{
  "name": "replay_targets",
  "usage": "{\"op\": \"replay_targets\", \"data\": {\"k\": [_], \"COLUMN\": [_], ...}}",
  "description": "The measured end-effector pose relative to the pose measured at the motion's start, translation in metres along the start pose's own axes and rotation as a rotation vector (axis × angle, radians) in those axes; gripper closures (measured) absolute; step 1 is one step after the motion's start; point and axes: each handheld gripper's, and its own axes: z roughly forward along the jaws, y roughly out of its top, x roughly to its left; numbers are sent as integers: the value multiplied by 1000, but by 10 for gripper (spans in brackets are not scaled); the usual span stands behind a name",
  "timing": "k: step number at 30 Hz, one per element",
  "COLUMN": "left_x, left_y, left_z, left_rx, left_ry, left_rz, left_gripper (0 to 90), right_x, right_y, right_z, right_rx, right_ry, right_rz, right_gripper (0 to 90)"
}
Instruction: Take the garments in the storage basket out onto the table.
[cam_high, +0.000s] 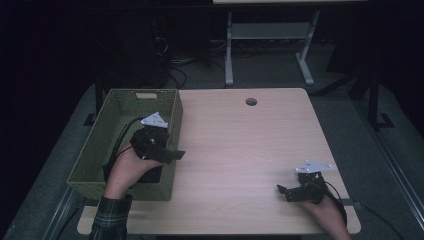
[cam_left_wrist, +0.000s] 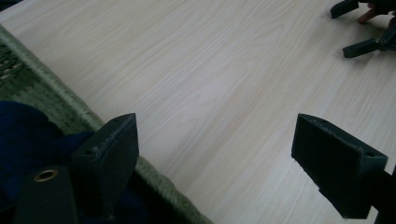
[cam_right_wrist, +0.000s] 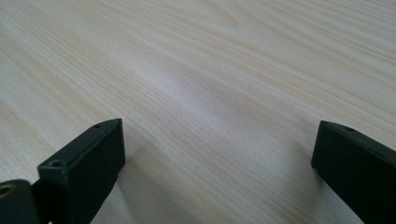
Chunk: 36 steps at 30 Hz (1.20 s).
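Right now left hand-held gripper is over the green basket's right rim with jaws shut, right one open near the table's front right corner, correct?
Not quite: the left hand-held gripper has its jaws wide apart, as the left gripper view shows. The rest holds: it sits over the green basket rim, and the right hand-held gripper is open near the table front right corner.

High view: above, looking fwd/down on table (cam_high: 240, 145). Both gripper views: close, low over same tabletop.

Black left gripper (cam_high: 172, 154) with grey three-cornered plate, black cable; green plaid sleeve (cam_high: 110, 217).
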Motion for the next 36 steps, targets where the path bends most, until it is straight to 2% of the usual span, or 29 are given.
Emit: {"op": "replay_targets", "data": {"k": [5,13,24,36], "left_x": [7,16,29,38], "left_y": [-5,-12,-26,-36], "left_z": [-8,-16,-20,-16], "left_rx": [-9,2,57,103], "left_ry": [31,57,124,137], "left_rz": [-22,-51,-84,-107], "left_gripper": [146,146,145,145], "right_x": [0,0,0,0], "right_y": [0,0,0,0], "right_z": [0,0,0,0], "right_rx": [0,0,1,0], "right_ry": [0,0,0,0], "right_rz": [0,0,0,0], "right_gripper": [25,24,24,24]}}
